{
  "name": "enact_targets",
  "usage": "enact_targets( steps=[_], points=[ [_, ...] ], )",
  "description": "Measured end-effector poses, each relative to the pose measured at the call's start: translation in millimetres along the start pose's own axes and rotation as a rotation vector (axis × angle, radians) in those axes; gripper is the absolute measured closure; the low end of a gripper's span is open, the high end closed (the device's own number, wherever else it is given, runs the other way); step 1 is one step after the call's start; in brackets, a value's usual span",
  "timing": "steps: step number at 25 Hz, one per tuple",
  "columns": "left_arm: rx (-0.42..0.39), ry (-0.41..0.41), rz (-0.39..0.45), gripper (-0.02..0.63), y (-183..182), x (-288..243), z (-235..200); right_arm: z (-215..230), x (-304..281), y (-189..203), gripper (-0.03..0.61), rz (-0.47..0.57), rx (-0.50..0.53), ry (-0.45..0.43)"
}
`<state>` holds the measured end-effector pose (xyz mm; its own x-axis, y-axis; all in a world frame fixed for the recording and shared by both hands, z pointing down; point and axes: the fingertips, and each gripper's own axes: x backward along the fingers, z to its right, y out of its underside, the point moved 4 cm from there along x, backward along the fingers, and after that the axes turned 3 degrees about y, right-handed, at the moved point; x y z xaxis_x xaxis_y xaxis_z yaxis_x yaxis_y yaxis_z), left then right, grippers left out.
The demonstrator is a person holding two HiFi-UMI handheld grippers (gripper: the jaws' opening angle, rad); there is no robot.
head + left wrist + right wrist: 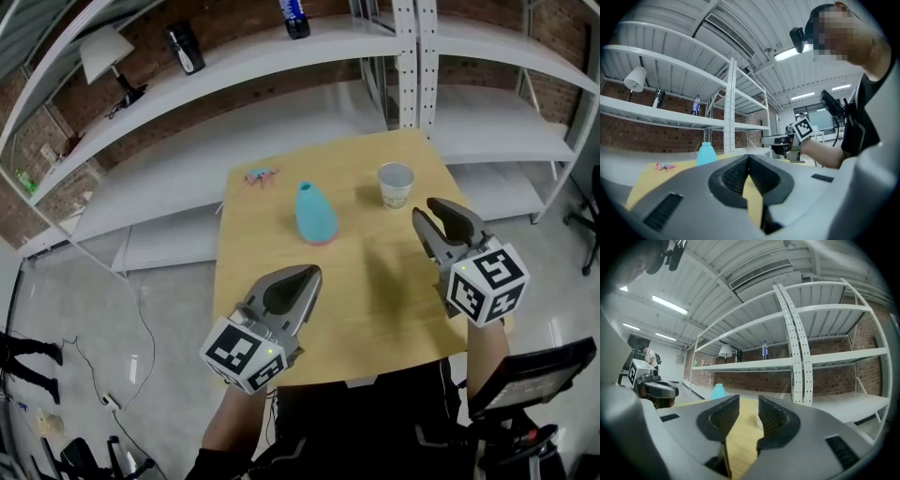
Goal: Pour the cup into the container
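A white paper cup (396,185) stands upright near the far right of the wooden table (281,234). A light blue bottle-shaped container (315,214) stands to its left, near the table's middle. My right gripper (429,212) hovers just short of the cup and to its right, jaws a little apart with nothing between them. In the right gripper view the pale cup (758,421) shows faintly through the gap and the container (718,391) lies to the left. My left gripper (309,275) is shut and empty over the near left of the table, pointing toward the container (706,153).
A small pink object (261,174) lies at the table's far left. White metal shelving (281,56) stands behind the table, holding a lamp (108,56), a dark bottle (185,47) and a blue bottle (294,17). Cables trail on the floor at left.
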<state>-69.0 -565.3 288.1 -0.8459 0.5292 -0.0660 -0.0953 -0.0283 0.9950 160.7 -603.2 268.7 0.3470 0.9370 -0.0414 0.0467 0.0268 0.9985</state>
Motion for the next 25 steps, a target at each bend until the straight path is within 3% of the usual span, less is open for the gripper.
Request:
enact_targets(
  steps=[4,11,17,25],
  points=[
    [-0.021,0.074,-0.017,0.612,-1.6,-23.6,-12.9,16.7,-19.8,8.5,0.434,-0.033,0.007,-0.006],
    [0.037,0.238,-0.065,0.612,18.1,-60.0,-15.9,39.5,-64.5,31.8,0.325,-0.171,0.016,-0.077],
    [0.034,0.278,-0.109,0.612,33.5,-75.5,-9.5,50.9,-97.8,57.1,0.255,-0.266,-0.018,-0.121],
    [0.087,0.319,-0.097,0.612,38.2,-80.2,-5.5,54.5,-119.6,70.9,0.253,-0.298,-0.029,-0.133]
  ],
)
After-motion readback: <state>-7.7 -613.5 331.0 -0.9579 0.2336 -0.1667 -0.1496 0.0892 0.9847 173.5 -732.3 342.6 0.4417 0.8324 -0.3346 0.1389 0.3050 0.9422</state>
